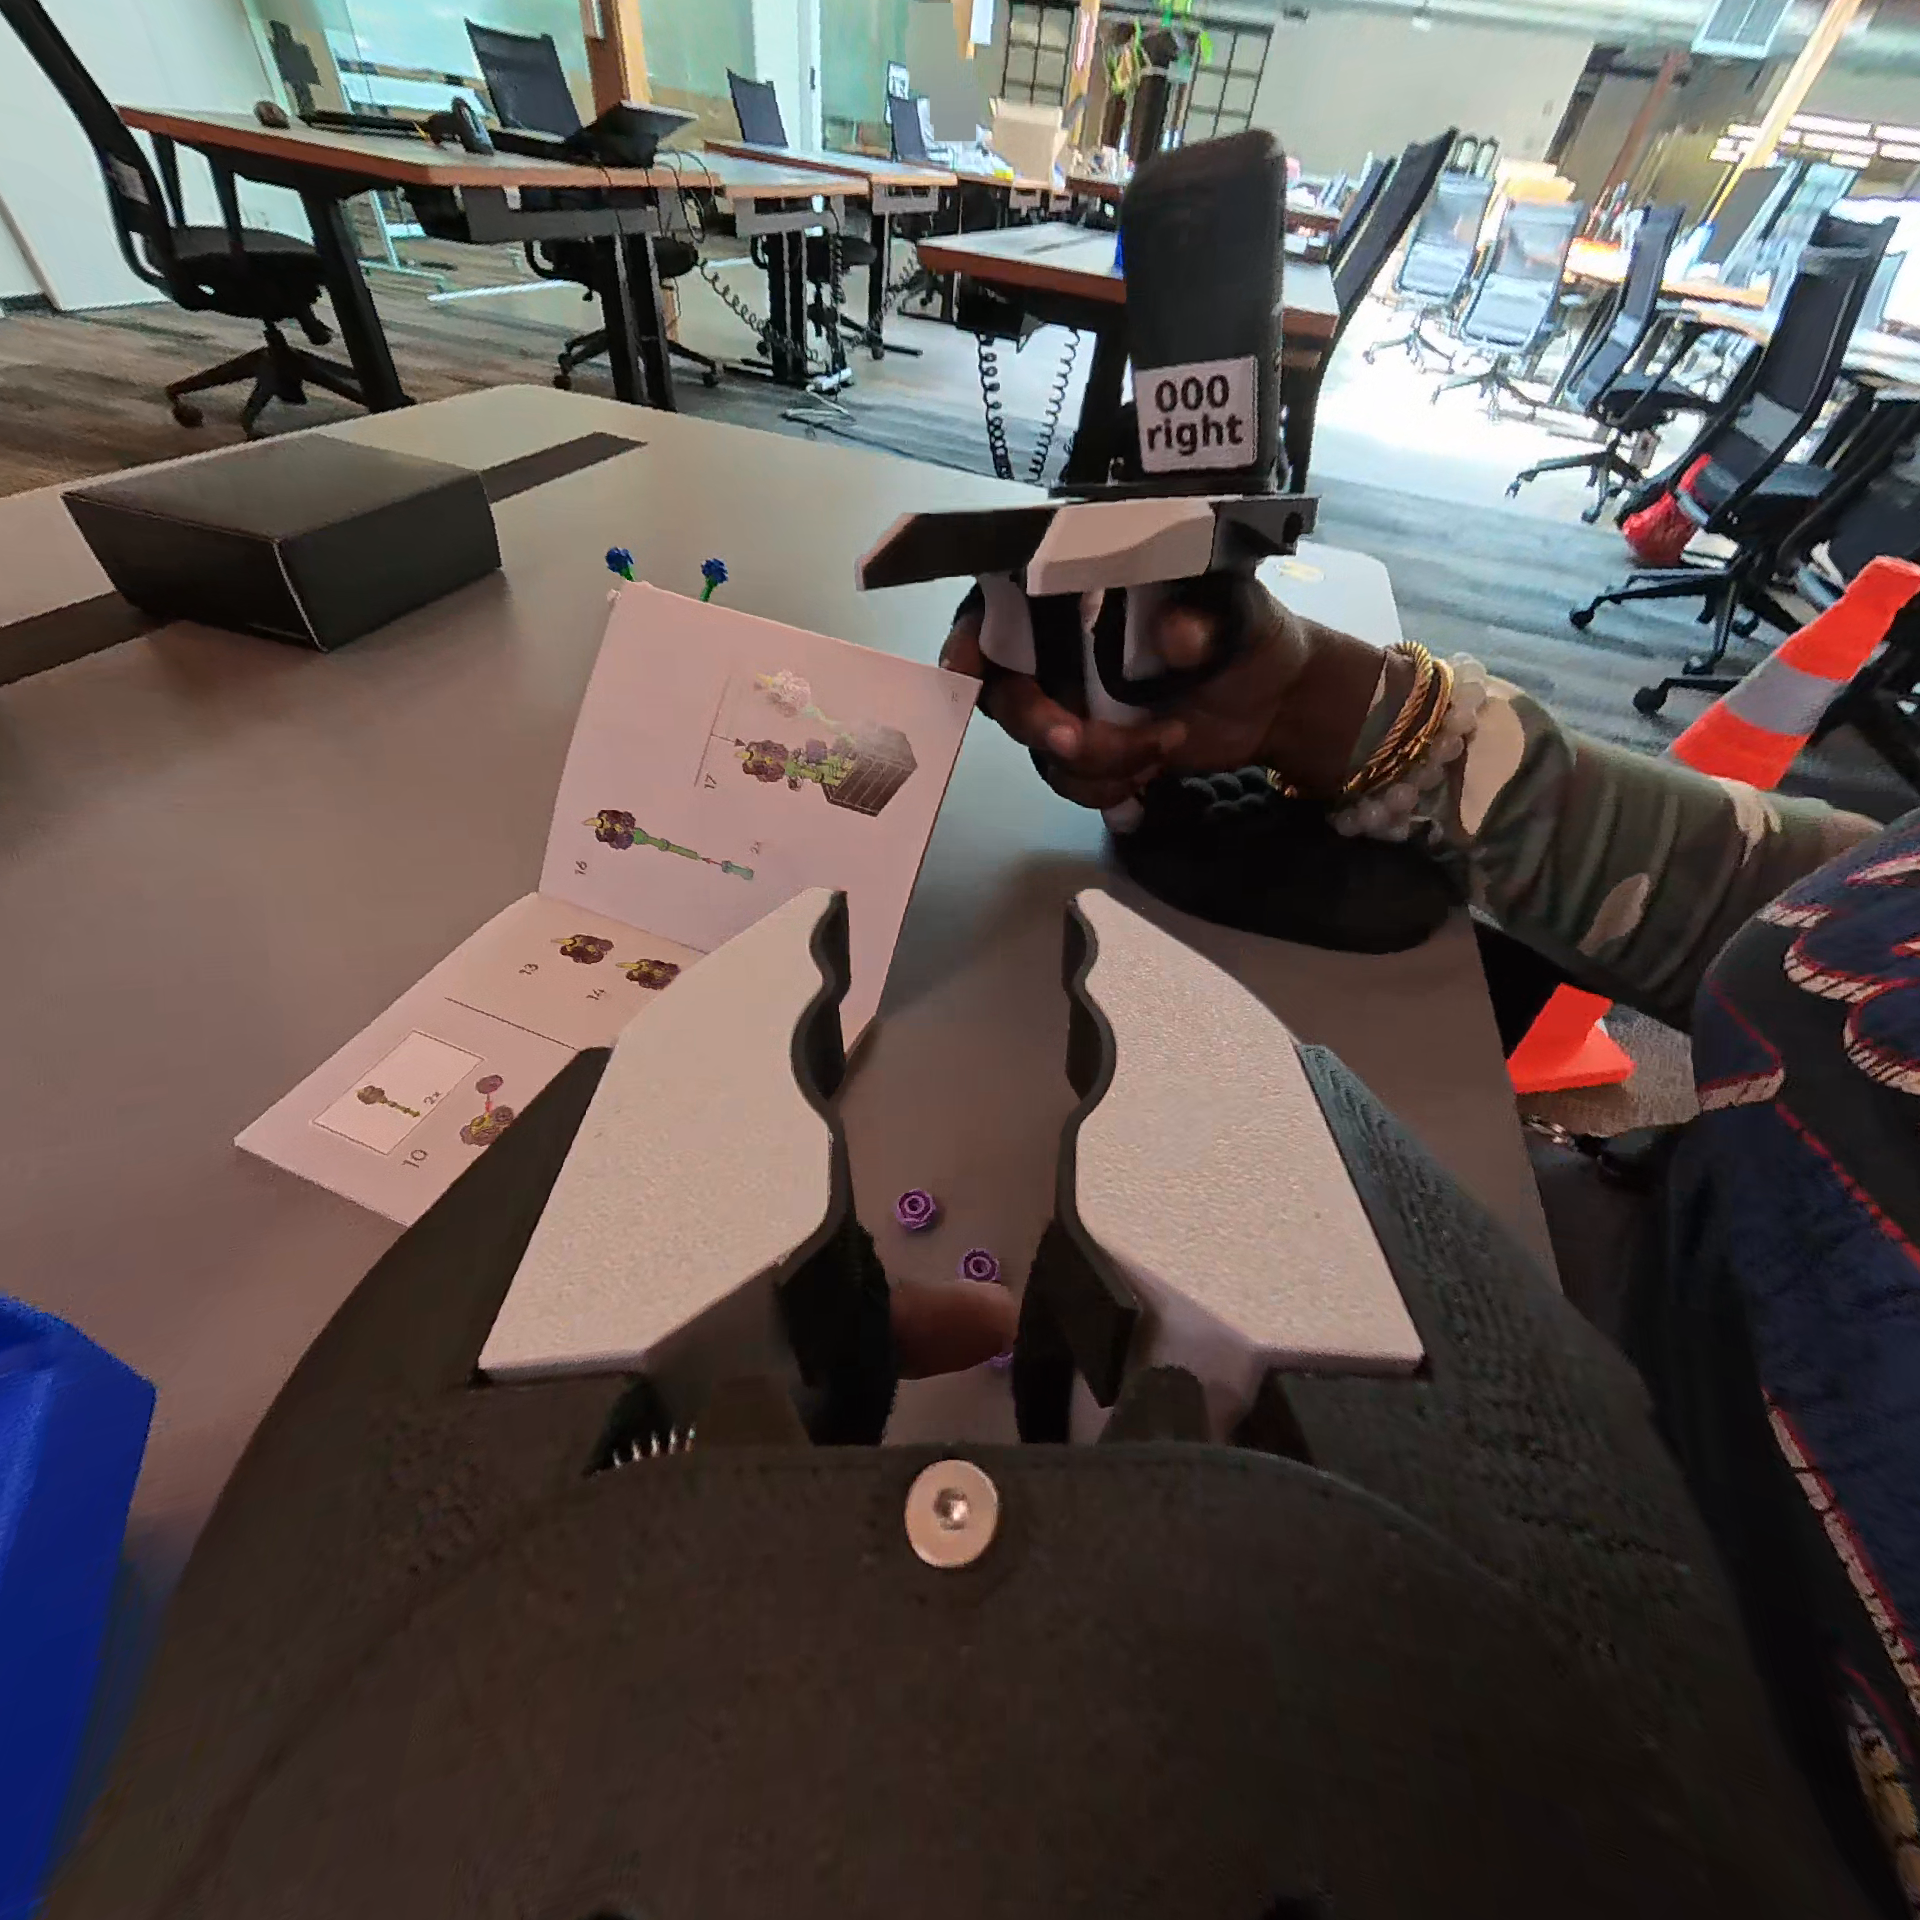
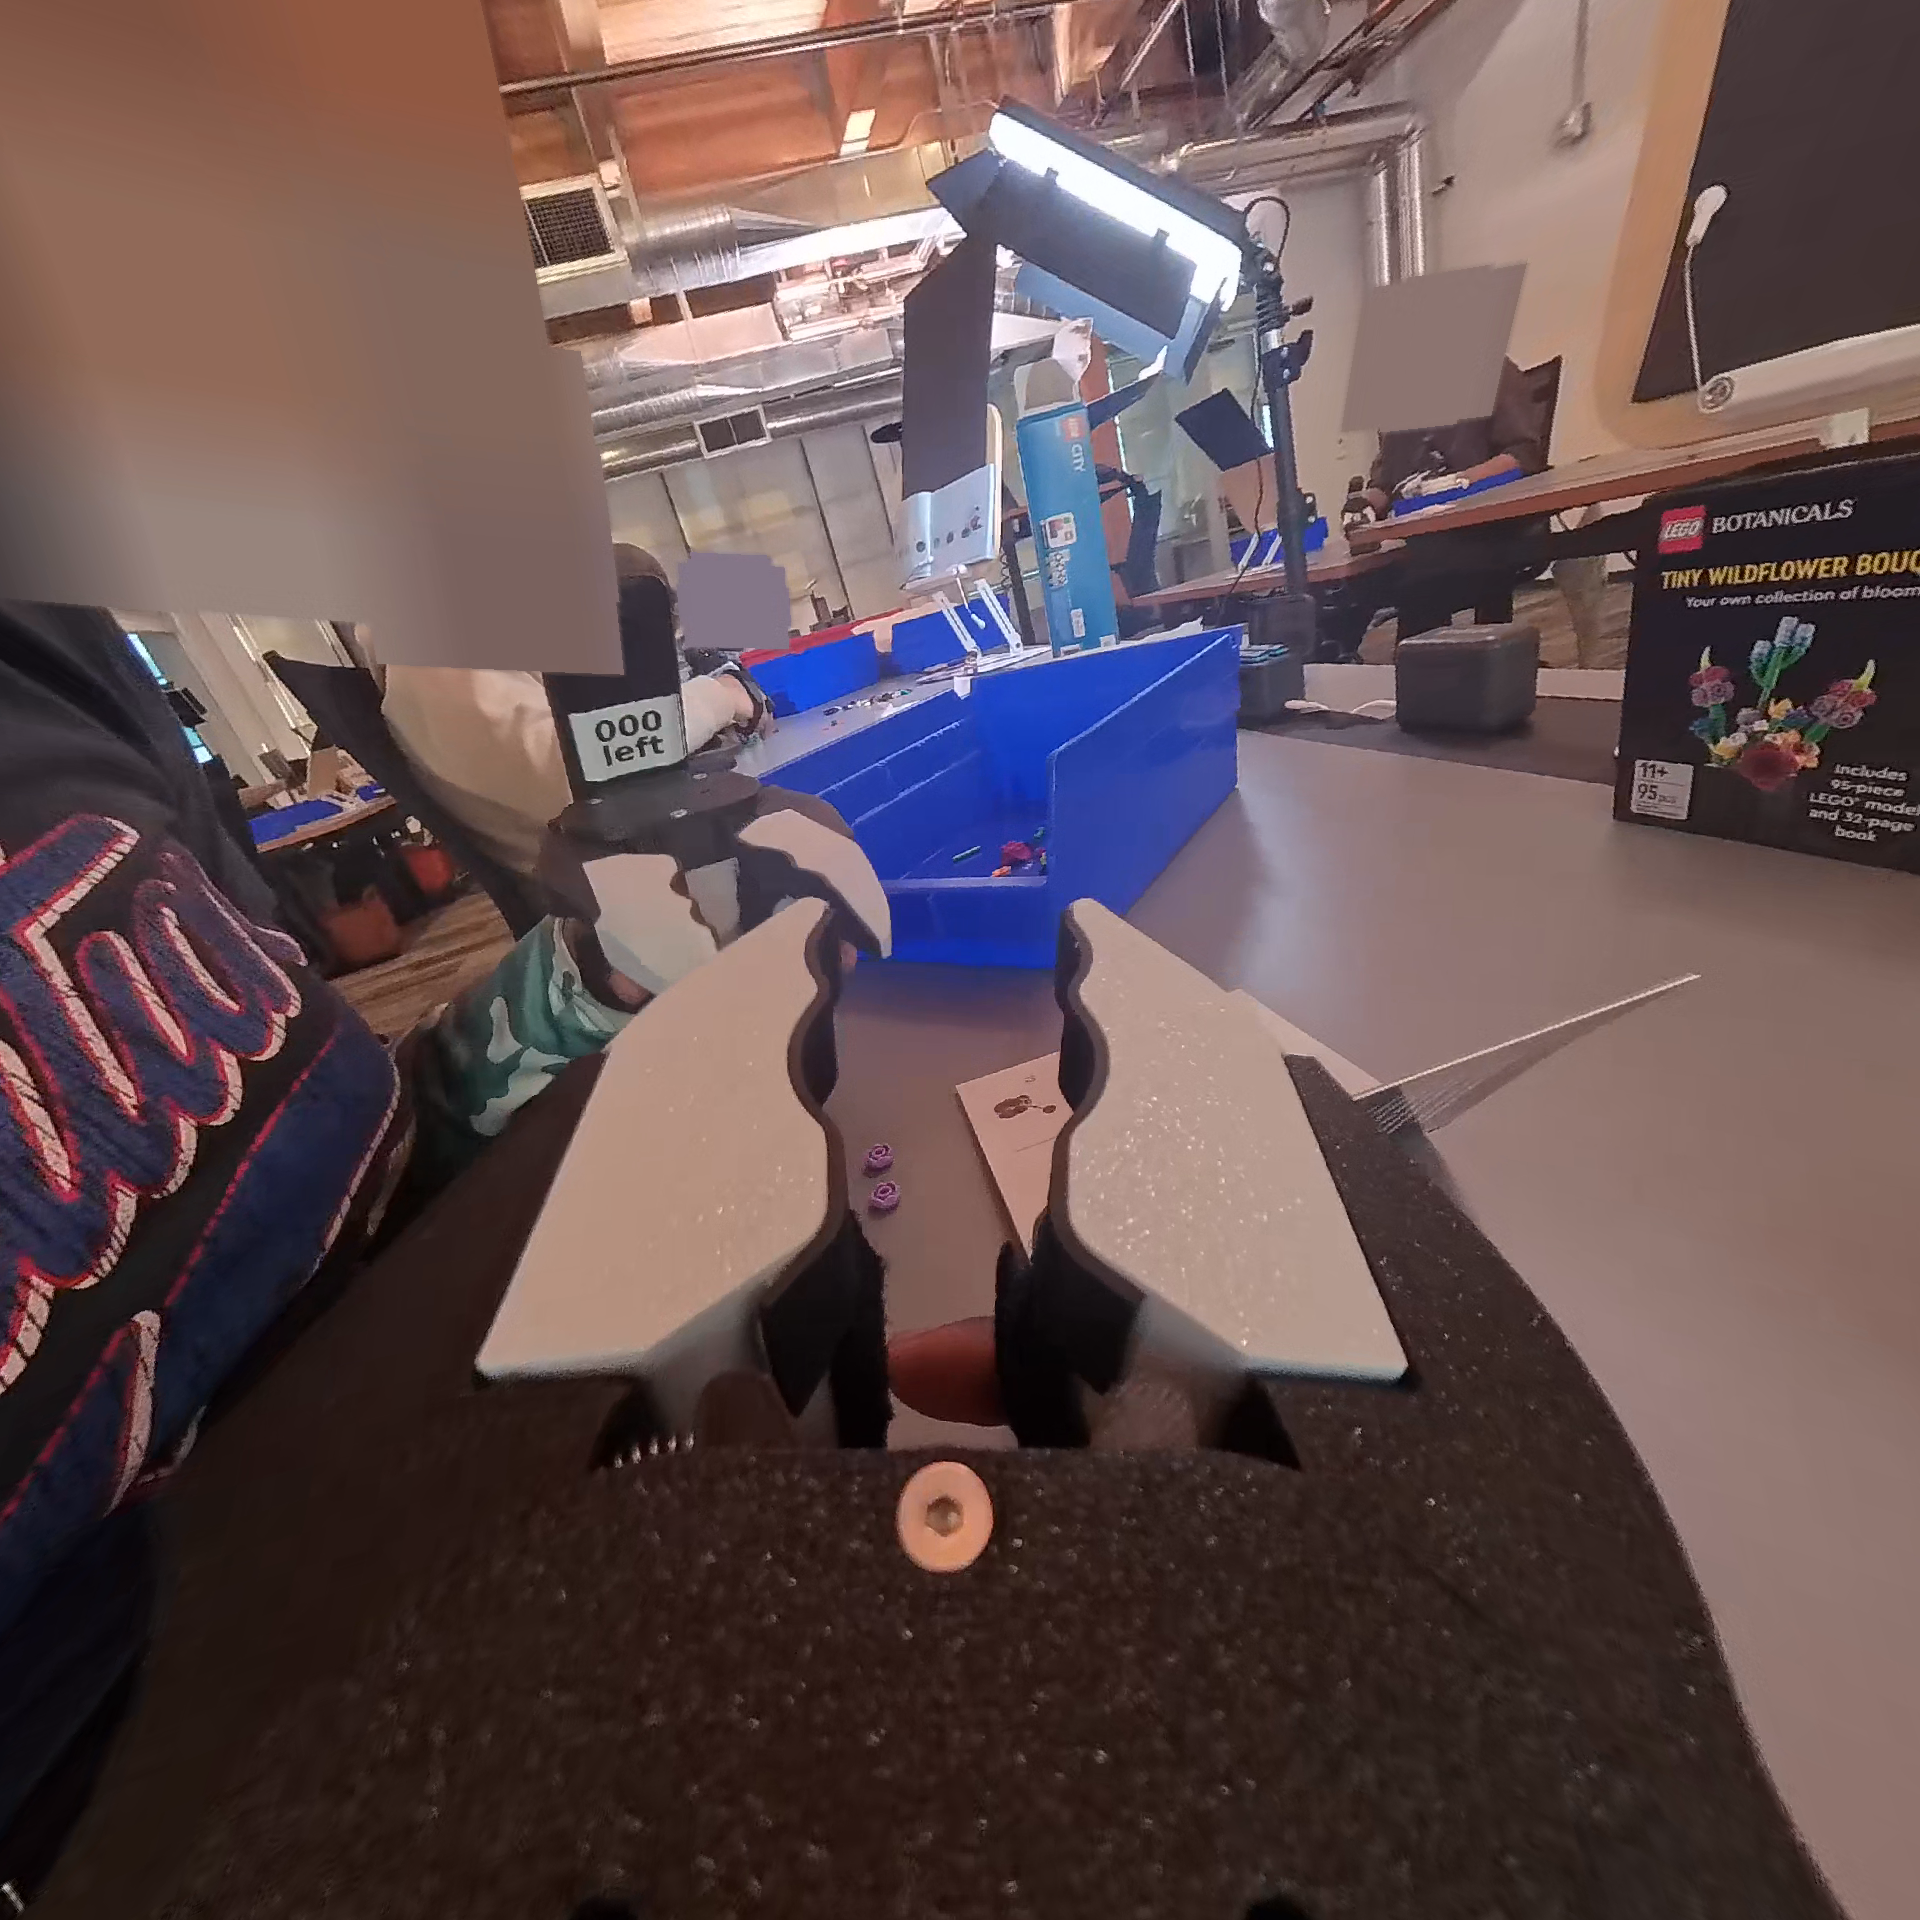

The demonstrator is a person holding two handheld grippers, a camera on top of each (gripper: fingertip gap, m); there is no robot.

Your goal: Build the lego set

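Your left tongs (image 1: 956,935) hover low over the grey table (image 1: 260,831), open wide and with nothing between them. Your right tongs (image 2: 945,956) are also open and empty; in the left view you see them lifted higher, to the far right, fingers pointing left. I think both are waiting above the pieces so that you can choose one.

The pieces for this step are two small purple flower pieces (image 1: 916,1209) on the table, near you, just below the gap of the left tongs. They are round, with a hole in the middle, and they lie close together but apart. More loose pieces are in the blue plastic bin (image 2: 1132,748), far side in the right view.

The paper booklet (image 1: 748,790) lies open to the left, one page standing up so that you can read the steps. Behind it two blue flowers (image 1: 619,561) on green stems rise up. The fingers have a matt, grainy white face and a wavy black inner edge, probably for gripping small round shapes.
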